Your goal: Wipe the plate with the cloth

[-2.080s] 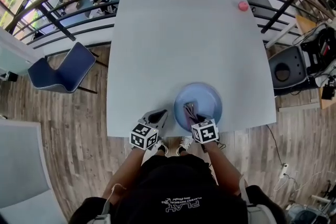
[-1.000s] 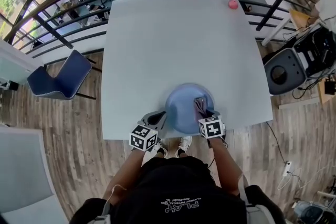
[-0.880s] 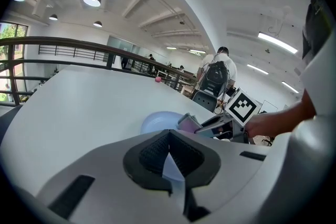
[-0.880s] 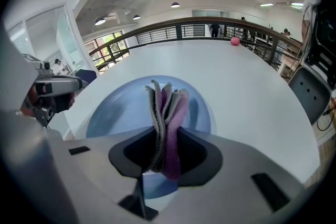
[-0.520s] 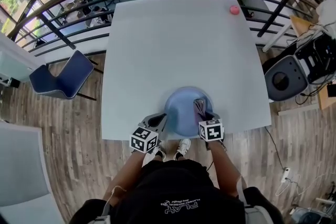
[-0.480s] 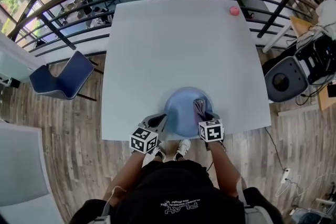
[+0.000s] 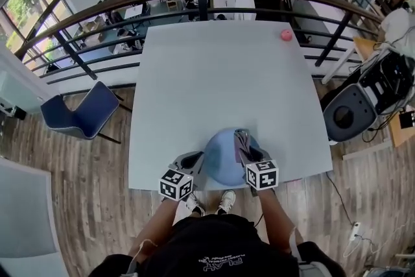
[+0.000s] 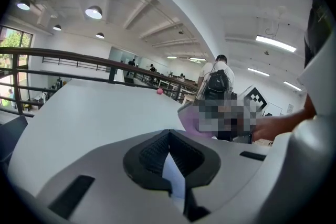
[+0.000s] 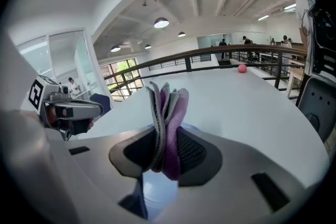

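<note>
Cloth (image 7: 241,139) bunched and clenched tight in right gripper (image 7: 247,150), lower middle of frame, over blue plate (image 7: 220,154) at table (image 7: 214,74) near edge; left gripper (image 7: 194,158) pinching plate's left rim.

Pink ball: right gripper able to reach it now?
Probably not. The pink ball sits at the table's far corner; the right gripper is at the near edge, shut on the cloth over the blue plate. Path is clear, but likely too far.
</note>
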Action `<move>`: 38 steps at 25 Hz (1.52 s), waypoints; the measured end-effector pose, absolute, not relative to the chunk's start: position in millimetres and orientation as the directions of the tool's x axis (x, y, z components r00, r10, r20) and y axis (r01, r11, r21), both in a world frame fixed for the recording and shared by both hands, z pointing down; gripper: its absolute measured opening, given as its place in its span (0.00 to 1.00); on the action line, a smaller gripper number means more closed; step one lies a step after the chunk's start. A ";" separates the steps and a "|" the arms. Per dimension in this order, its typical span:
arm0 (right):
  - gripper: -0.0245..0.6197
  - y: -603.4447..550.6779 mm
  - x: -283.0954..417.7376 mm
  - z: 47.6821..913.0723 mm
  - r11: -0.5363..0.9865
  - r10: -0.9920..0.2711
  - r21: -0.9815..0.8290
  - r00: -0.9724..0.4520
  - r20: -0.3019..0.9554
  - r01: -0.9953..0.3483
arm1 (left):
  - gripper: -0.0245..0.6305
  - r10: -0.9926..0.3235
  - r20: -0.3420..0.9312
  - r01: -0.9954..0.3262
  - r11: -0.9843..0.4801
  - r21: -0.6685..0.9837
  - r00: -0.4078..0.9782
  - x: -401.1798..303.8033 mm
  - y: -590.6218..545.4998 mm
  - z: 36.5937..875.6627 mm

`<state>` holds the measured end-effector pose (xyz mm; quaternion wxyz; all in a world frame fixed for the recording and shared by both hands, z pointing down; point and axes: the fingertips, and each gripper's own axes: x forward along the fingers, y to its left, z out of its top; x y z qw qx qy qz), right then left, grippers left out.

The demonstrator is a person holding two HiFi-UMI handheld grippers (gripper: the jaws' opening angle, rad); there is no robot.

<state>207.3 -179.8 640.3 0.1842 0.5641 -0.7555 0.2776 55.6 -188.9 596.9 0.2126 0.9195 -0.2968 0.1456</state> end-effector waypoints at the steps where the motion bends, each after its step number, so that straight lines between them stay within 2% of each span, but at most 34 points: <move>1: 0.22 -181.5 205.8 634.0 0.215 -0.759 -0.213 -0.300 0.577 -0.953 | 0.06 -0.493 0.381 -0.609 -0.735 0.298 0.782 52.8 -191.7 590.3; 12: 0.22 -210.7 186.8 537.3 0.269 -0.873 -0.113 -0.291 0.392 -0.957 | 0.06 -0.571 0.223 -0.611 -0.762 0.214 0.790 31.4 -231.0 509.7; 19: 0.22 -228.3 180.5 500.8 0.269 -0.909 -0.041 -0.268 0.319 -0.962 | 0.06 -0.597 0.153 -0.616 -0.770 0.165 0.787 11.3 -256.0 478.2; 29: 0.22 -217.6 171.3 459.9 0.267 -0.934 0.004 -0.258 0.249 -0.964 | 0.06 -0.604 0.082 -0.609 -0.782 0.129 0.793 10.7 -248.3 436.2; 38: 0.22 -200.6 161.2 450.8 0.269 -0.937 0.009 -0.260 0.231 -0.963 | 0.06 -0.585 0.083 -0.590 -0.797 0.126 0.807 11.6 -226.4 432.1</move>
